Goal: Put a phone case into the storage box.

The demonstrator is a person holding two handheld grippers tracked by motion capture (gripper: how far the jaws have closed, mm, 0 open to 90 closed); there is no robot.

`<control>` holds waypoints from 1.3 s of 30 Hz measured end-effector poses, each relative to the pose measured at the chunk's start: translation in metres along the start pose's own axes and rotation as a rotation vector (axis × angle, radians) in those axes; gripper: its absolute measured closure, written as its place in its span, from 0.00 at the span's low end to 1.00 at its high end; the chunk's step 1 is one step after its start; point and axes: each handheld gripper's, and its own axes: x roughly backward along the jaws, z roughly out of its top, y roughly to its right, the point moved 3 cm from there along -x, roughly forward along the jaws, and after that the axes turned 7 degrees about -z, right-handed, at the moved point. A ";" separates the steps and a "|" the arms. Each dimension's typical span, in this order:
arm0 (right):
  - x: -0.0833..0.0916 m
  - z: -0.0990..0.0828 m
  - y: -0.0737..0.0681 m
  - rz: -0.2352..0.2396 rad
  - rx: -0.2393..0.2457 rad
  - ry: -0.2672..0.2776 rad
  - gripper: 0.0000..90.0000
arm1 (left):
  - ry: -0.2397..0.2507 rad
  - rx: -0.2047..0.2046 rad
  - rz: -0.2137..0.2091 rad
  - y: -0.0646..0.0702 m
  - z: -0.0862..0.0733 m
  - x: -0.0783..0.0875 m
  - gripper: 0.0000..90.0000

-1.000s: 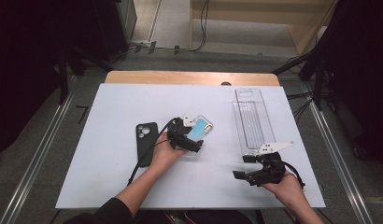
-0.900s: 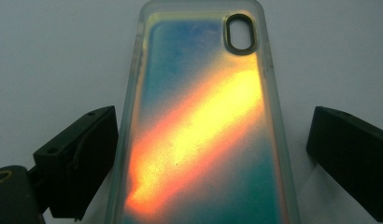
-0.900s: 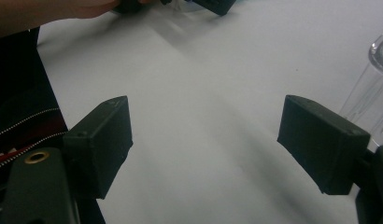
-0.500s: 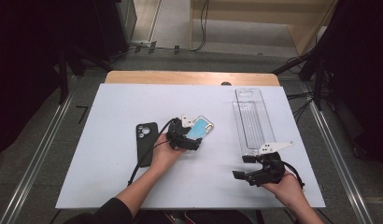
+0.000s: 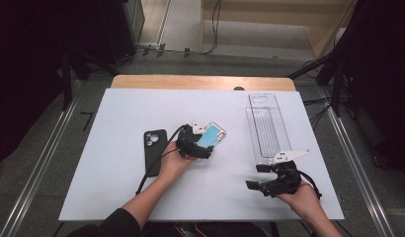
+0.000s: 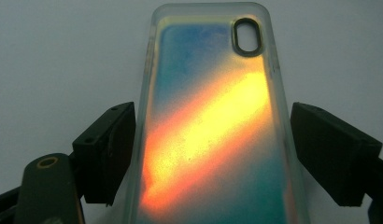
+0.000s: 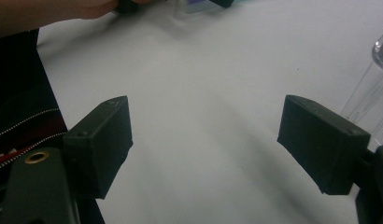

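Nothing shifted since earlier frames; left gripper [image 5: 200,148] sat spread, straddling iridescent phone case [image 6: 213,126] mid-table, beside black phone case [image 5: 154,149]; right gripper [image 5: 262,177] idled spread near clear tray [image 5: 266,126]; step likely grasp; next needed jaws closing on edges.

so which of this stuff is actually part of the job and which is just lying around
In play:
- left gripper, jaws open either side of the colourful phone case

Lying about, as far as I can tell:
- black phone case
- clear tray
- right gripper, open, holding nothing
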 end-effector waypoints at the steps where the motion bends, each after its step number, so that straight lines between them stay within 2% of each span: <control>1: 0.000 0.000 0.000 0.000 0.000 0.001 0.18 | 0.000 0.003 0.000 0.000 0.000 0.000 0.19; 4: 0.000 0.000 0.000 0.001 0.000 0.003 0.18 | -0.004 0.011 -0.007 0.000 0.001 0.001 0.19; 5: 0.000 0.000 0.000 0.001 0.000 0.003 0.18 | -0.007 0.022 -0.021 -0.001 0.002 0.002 0.19; 8: 0.000 0.000 0.000 0.001 0.001 0.005 0.18 | -0.005 0.018 -0.029 -0.001 0.004 0.005 0.19; 13: 0.001 0.000 0.000 0.001 0.003 0.007 0.18 | 0.013 0.035 -0.049 -0.001 0.010 0.013 0.19; 24: 0.003 0.001 0.000 -0.006 0.005 0.018 0.18 | 0.066 0.055 -0.094 0.006 0.026 0.039 0.19; 30: 0.003 0.003 -0.004 -0.006 0.012 0.026 0.18 | 0.077 0.061 -0.114 0.011 0.029 0.052 0.19; 34: 0.003 0.004 -0.006 -0.003 0.002 0.024 0.18 | 0.077 0.081 -0.128 0.012 0.025 0.054 0.19; 39: 0.002 0.008 -0.010 -0.002 -0.013 0.041 0.18 | 0.100 0.139 -0.146 0.013 0.021 0.058 0.19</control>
